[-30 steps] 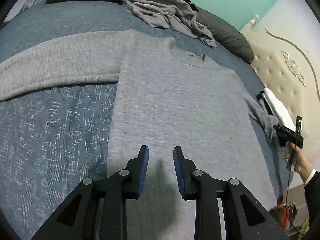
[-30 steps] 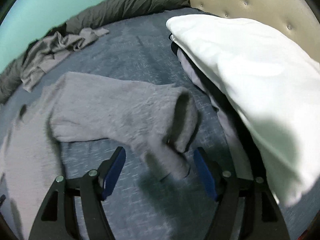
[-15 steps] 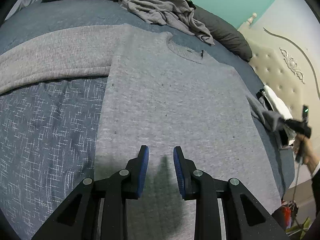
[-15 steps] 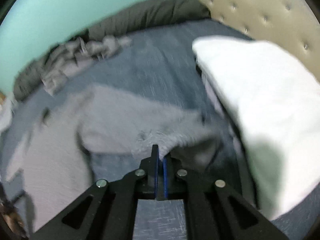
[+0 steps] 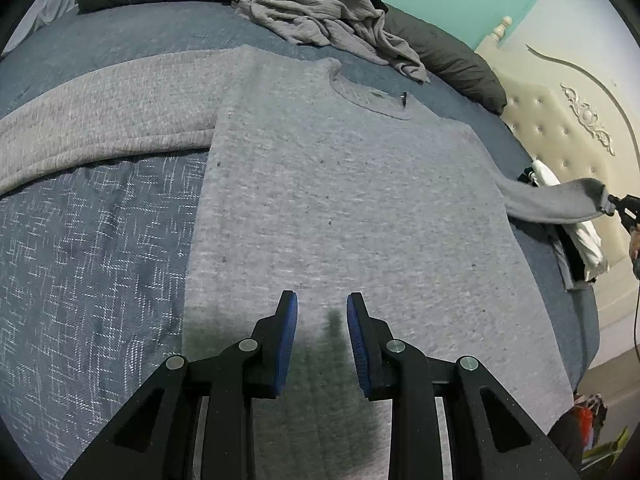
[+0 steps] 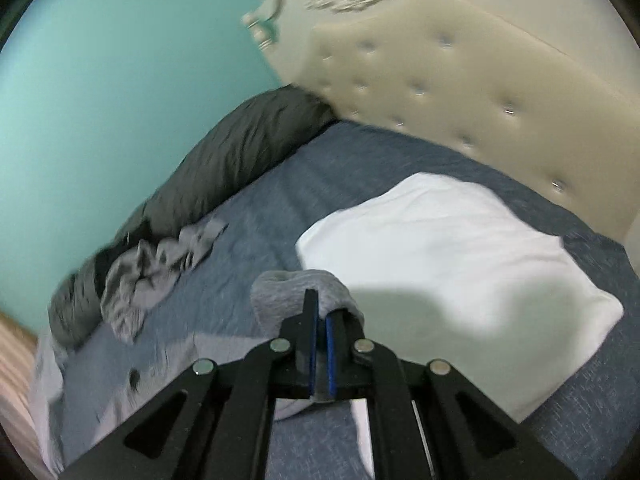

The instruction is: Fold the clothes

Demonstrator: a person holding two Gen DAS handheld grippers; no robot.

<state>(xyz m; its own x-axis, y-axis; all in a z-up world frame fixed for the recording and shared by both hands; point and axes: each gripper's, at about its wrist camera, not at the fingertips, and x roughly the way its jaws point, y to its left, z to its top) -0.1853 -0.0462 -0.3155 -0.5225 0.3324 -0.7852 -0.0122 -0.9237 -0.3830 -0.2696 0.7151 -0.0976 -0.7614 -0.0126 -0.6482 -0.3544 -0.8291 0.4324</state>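
A grey long-sleeved sweater lies flat on the blue bedspread, its collar toward the far side. Its left sleeve stretches out flat to the left. My left gripper hovers open over the sweater's lower hem, with nothing between its blue pads. My right gripper is shut on the cuff of the right sleeve and holds it lifted above the bed. In the left wrist view that raised right sleeve reaches to the right gripper at the far right edge.
A crumpled grey garment and a dark pillow lie at the far side of the bed. A white pillow rests near the cream tufted headboard. The bed's right edge drops to the floor, where some clutter lies.
My right gripper closed on the sleeve cuff, then lifted it up and away from the bed. The left gripper stayed open and shifted slightly over the hem.
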